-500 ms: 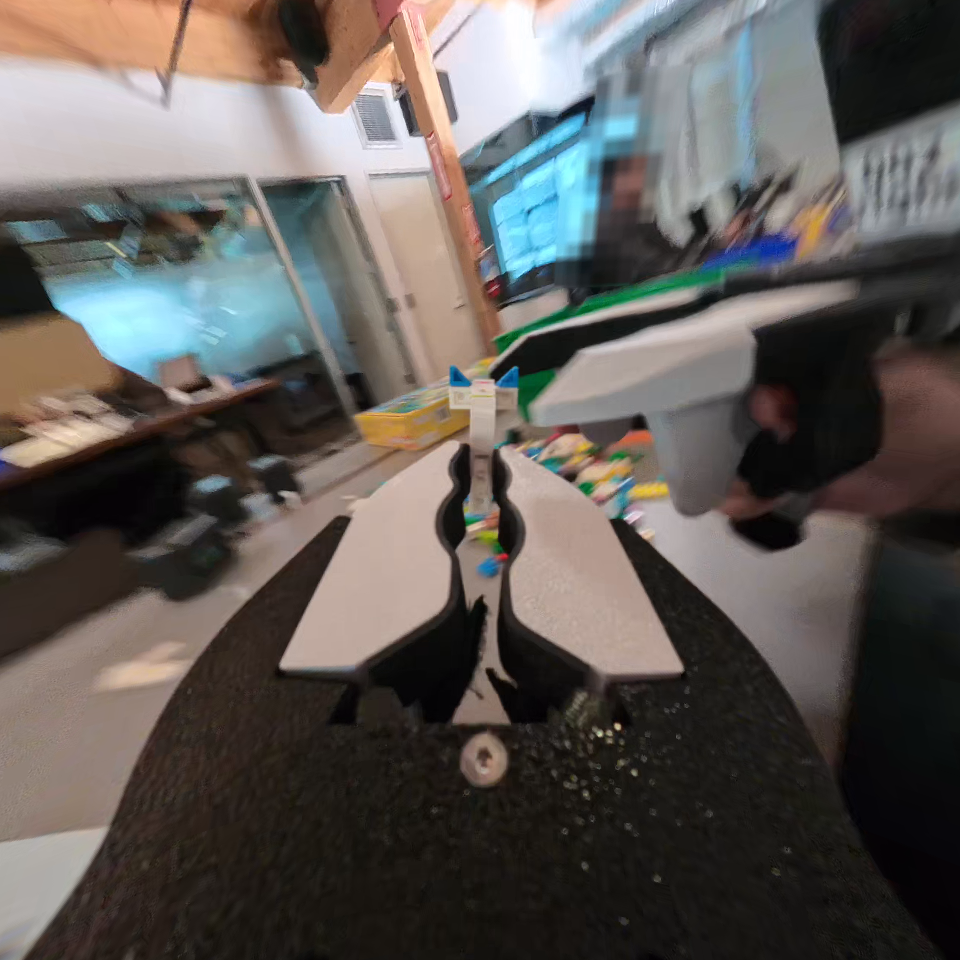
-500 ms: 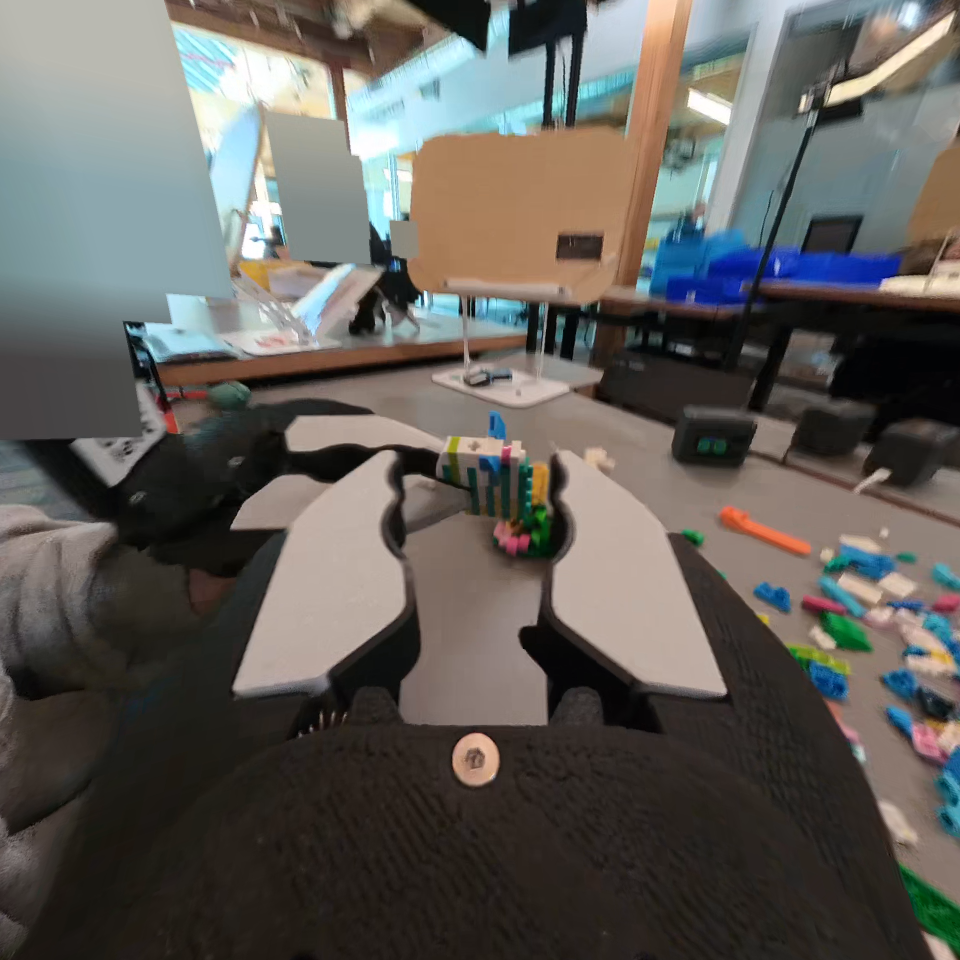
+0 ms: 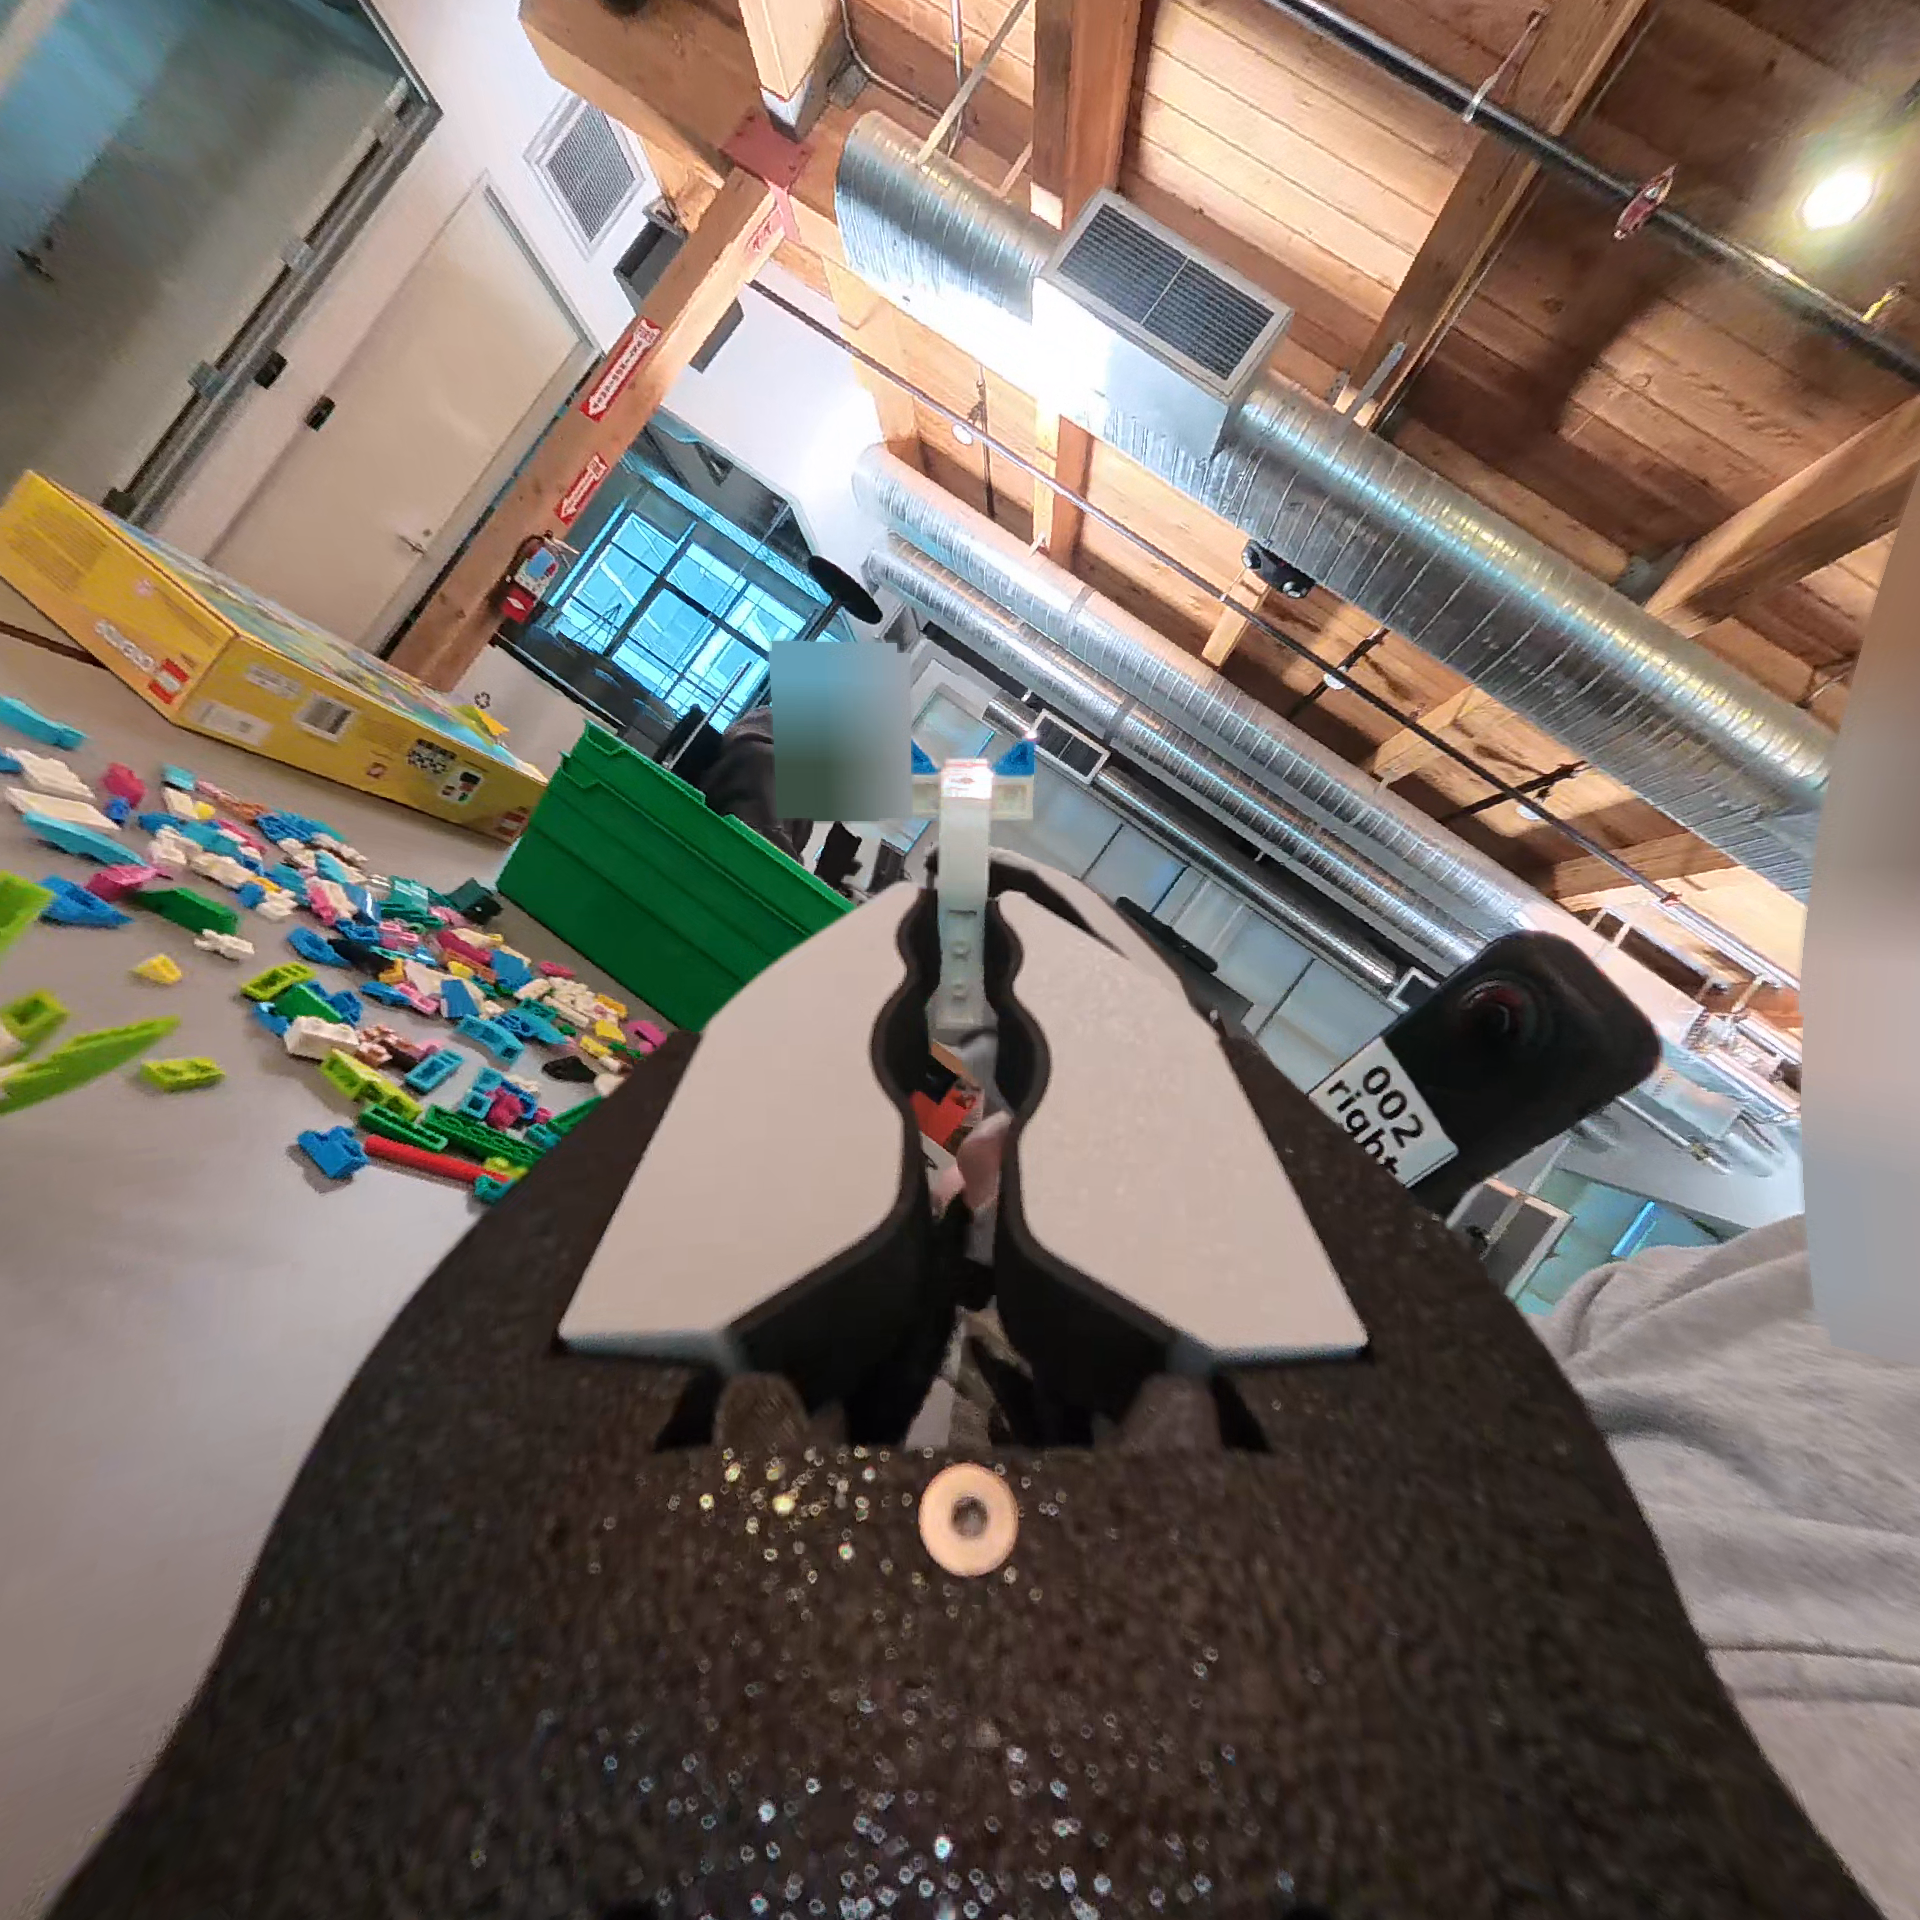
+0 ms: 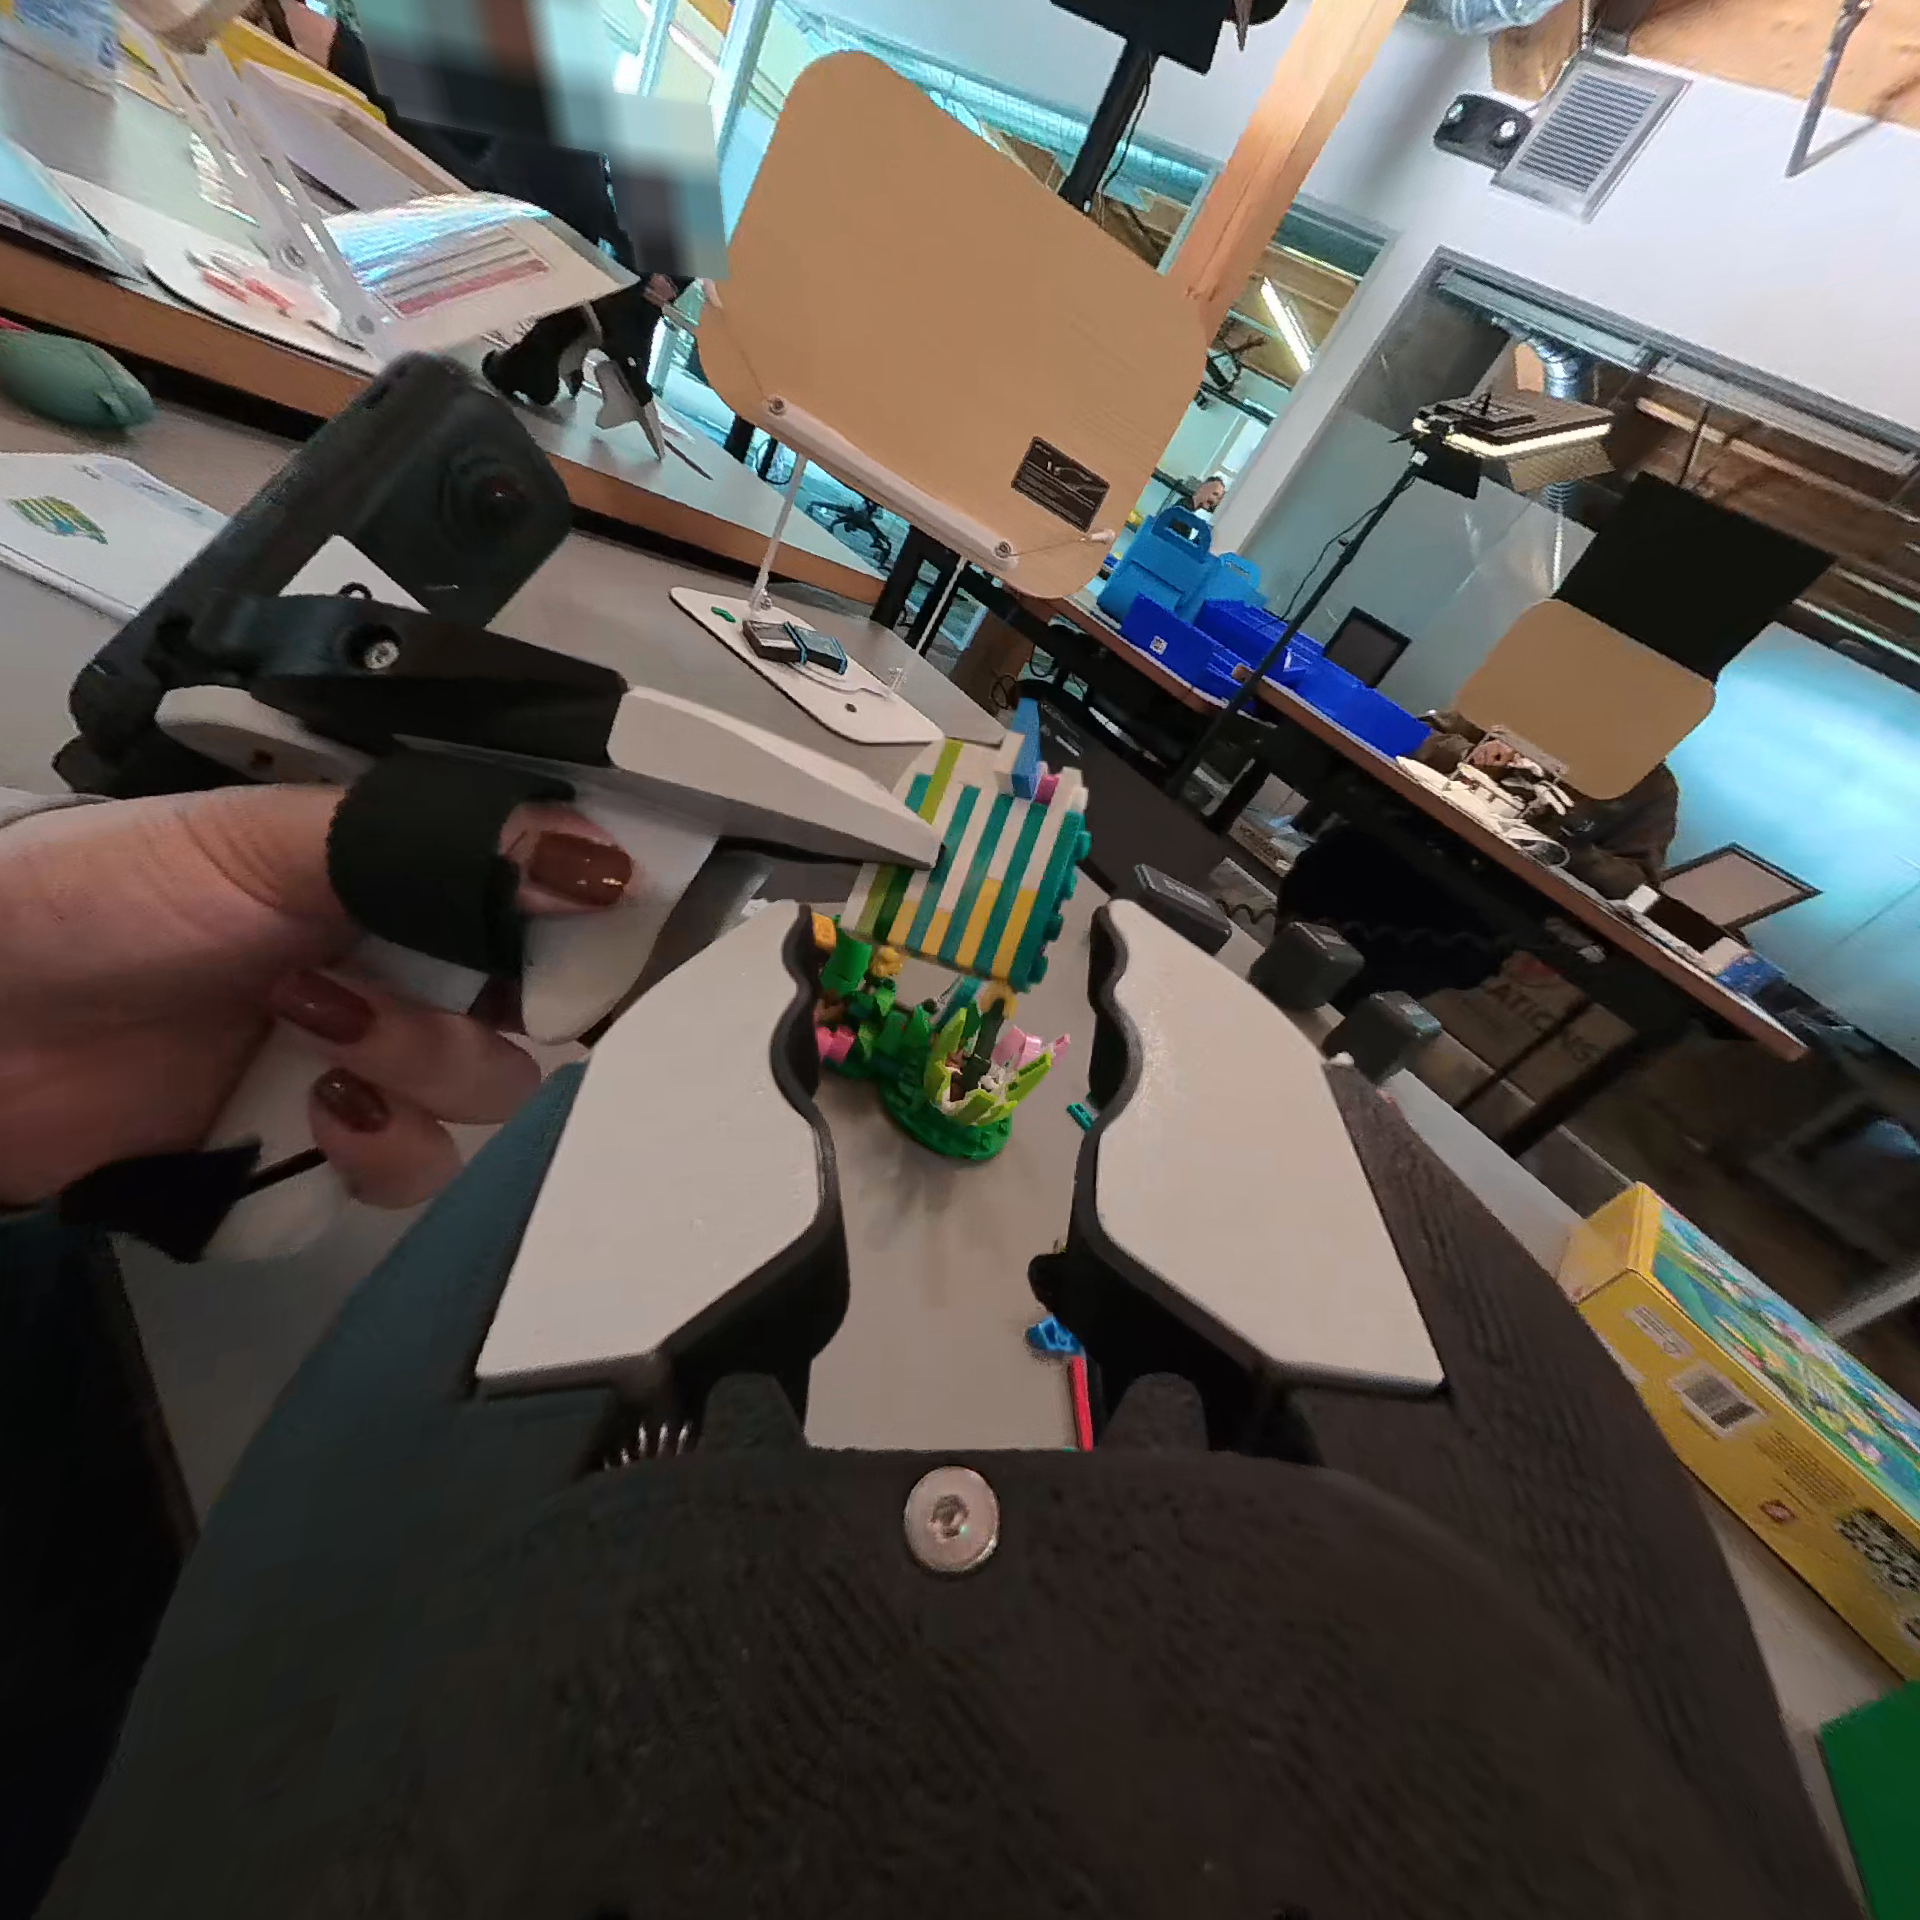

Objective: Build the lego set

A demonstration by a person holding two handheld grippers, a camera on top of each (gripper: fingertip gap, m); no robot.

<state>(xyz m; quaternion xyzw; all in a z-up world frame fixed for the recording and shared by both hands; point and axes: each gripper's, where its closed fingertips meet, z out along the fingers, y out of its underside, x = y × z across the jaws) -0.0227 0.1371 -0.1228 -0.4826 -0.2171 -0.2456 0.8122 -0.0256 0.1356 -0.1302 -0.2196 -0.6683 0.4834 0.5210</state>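
My left gripper [image 3: 961, 894] is shut on the thin white edge of a brick build [image 3: 964, 821], which sticks up past its fingertips with two blue slopes on top. In the right wrist view the same build shows as a teal, white and yellow striped panel [image 4: 987, 873] with a cluster of green plants and pink flowers [image 4: 945, 1081] at its lower end. The left gripper [image 4: 920, 852] grips the panel's left edge there. My right gripper [image 4: 951, 920] is open, with its fingers on either side of the plant cluster. There is a clear gap on the right side.
A spread of loose coloured bricks [image 3: 416, 987] lies on the grey table [image 3: 208, 1351]. A yellow box [image 3: 260, 675] and a green bin [image 3: 644, 883] stand behind it. A tan board on a stand [image 4: 956, 322] and small black blocks [image 4: 1309, 961] stand beyond the build. A hand [image 4: 208, 987] holds the left gripper. Less than 4 cm separates the two grippers' tips.
The left gripper has tilted upward with the build still in it, so its view now takes in the ceiling. The build is closer between the right gripper's open fingers.
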